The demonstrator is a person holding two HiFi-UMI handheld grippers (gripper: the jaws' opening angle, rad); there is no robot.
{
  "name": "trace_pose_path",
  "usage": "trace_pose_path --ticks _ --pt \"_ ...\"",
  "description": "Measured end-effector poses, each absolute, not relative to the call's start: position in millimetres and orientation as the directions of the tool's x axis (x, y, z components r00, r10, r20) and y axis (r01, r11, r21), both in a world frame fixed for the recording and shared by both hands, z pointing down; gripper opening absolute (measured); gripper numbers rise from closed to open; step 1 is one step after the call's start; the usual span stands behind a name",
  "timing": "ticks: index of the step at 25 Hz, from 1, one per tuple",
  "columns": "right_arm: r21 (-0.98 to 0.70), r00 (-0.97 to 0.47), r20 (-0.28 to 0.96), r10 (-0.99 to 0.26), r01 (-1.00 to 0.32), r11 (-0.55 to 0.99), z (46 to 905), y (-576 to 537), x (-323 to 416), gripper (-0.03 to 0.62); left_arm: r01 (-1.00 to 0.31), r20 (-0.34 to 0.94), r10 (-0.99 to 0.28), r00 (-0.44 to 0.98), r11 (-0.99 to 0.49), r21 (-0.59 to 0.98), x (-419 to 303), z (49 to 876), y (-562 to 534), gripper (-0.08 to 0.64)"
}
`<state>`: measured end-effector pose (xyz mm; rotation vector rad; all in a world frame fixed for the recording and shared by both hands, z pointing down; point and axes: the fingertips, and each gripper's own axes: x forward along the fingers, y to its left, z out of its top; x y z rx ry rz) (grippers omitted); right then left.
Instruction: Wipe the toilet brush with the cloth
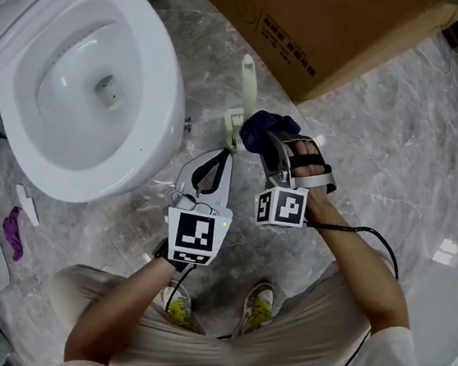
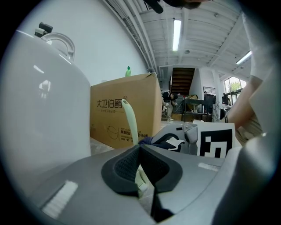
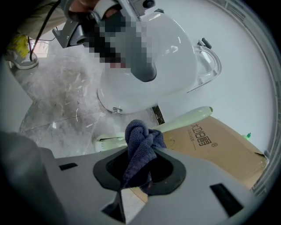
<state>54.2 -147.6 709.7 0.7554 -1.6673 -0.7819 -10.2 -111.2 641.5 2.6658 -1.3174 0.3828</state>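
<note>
Left gripper (image 1: 226,148) is clamped on the bristle end of the toilet brush (image 1: 247,76), which sits between the toilet (image 1: 160,79) and the cardboard box (image 1: 341,15). Right gripper (image 3: 141,154) pinches the cloth (image 3: 139,139), bunched right at the brush's lower handle.

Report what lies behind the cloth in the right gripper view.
The pale green toilet brush: its bristled head shows left of the cloth, its handle right, with a cardboard box beyond. The cloth covers the brush's middle, so contact there cannot be judged.

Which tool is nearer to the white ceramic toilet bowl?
Left. The left tool sits beside the white ceramic toilet bowl; the right tool, gripping the dark blue cloth, is farther right.
</note>
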Motion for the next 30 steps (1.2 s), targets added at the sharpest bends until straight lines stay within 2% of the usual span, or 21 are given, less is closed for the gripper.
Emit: trace_pose_path --ticks 8,12,14,17,19,23,27,30 --pt "0.781 -0.198 0.604 -0.772 -0.046 0.623 730 -147 56 0.100 -0.789 0.301 -0.747 0.593 -0.614 0.030 -10 641 -105 0.000" --pt "0.668 -0.172 0.726 -0.665 -0.052 0.743 753 -134 56 0.100 -0.797 0.306 -0.753 0.583 -0.603 0.035 -12 641 -106 0.000" --pt "0.588 -0.214 0.772 -0.598 -0.117 0.801 746 -123 49 0.100 -0.810 0.293 -0.766 0.571 -0.585 0.049 -16 637 -106 0.000" --pt "0.352 -0.375 0.795 -0.477 -0.356 0.866 723 -112 31 0.100 -0.822 0.287 -0.779 0.557 -0.567 0.056 -26 636 -107 0.000" --pt "0.156 -0.501 0.759 -0.415 -0.479 0.864 710 -111 18 0.100 -0.829 0.308 -0.779 0.547 -0.555 0.069 -35 644 -104 0.000" --pt "-0.089 -0.668 0.630 -0.396 -0.568 0.818 688 -126 9 0.100 -0.825 0.324 -0.771 0.548 -0.563 0.056 -38 650 -97 0.000" --pt "-0.286 -0.752 0.500 -0.429 -0.611 0.738 665 -142 18 0.100 -0.826 0.314 -0.775 0.549 -0.561 0.060 -37 646 -101 0.000" --pt "-0.382 -0.763 0.470 -0.444 -0.630 0.676 669 -150 29 0.100 -0.825 0.308 -0.775 0.551 -0.561 0.064 -36 645 -104 0.000"
